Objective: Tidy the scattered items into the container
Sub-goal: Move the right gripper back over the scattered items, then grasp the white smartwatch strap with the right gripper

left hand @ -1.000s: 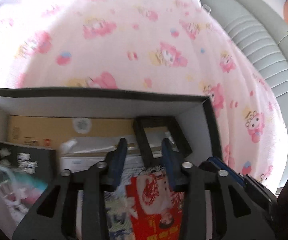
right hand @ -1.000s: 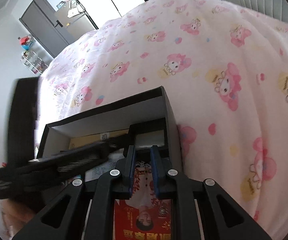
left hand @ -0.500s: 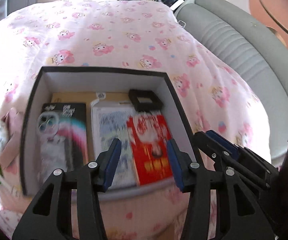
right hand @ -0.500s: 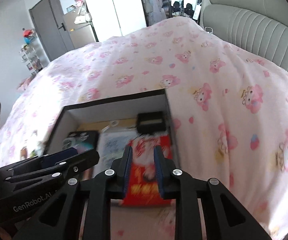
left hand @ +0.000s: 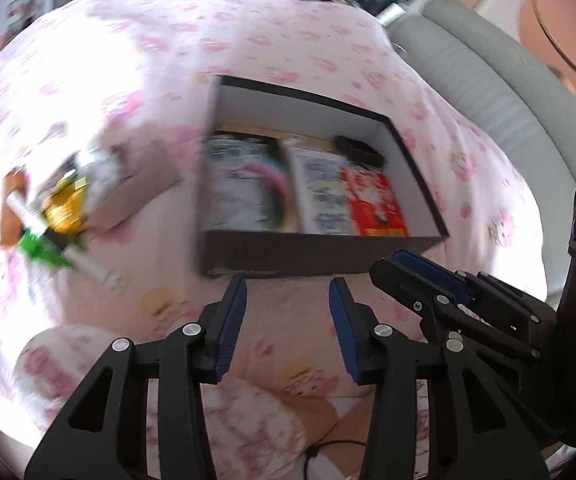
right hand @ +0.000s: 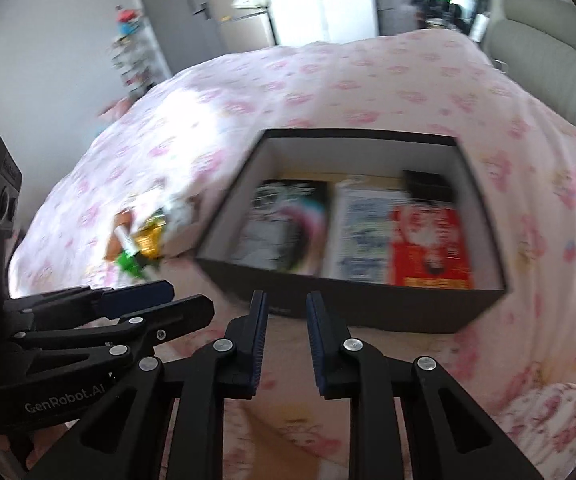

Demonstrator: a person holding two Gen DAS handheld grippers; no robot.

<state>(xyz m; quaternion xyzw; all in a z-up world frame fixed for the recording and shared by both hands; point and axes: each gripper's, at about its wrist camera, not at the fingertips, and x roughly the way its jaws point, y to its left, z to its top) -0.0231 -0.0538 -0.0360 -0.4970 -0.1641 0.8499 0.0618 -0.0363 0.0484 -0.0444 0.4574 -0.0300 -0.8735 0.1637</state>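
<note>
Two grippers hang above the pink bedspread [right hand: 367,80], just short of the black box's [right hand: 367,304] near wall. The left gripper [left hand: 288,292] is closing with nothing between its spread fingers; the right gripper [right hand: 286,304] stands narrowly parted, also empty. Scattered items [left hand: 64,200] lie heaped on the bedspread beside the box's left wall.

Motion-smeared printing on the flat packets in the black-walled white-lined cardboard box [left hand: 319,252], blurred heap of green, gold and white loose items [left hand: 54,216] on the pink cartoon-print bed cover [right hand: 387,80], each unidentifiable, grey padded headboard [left hand: 499,92] cut by the frame edge.
</note>
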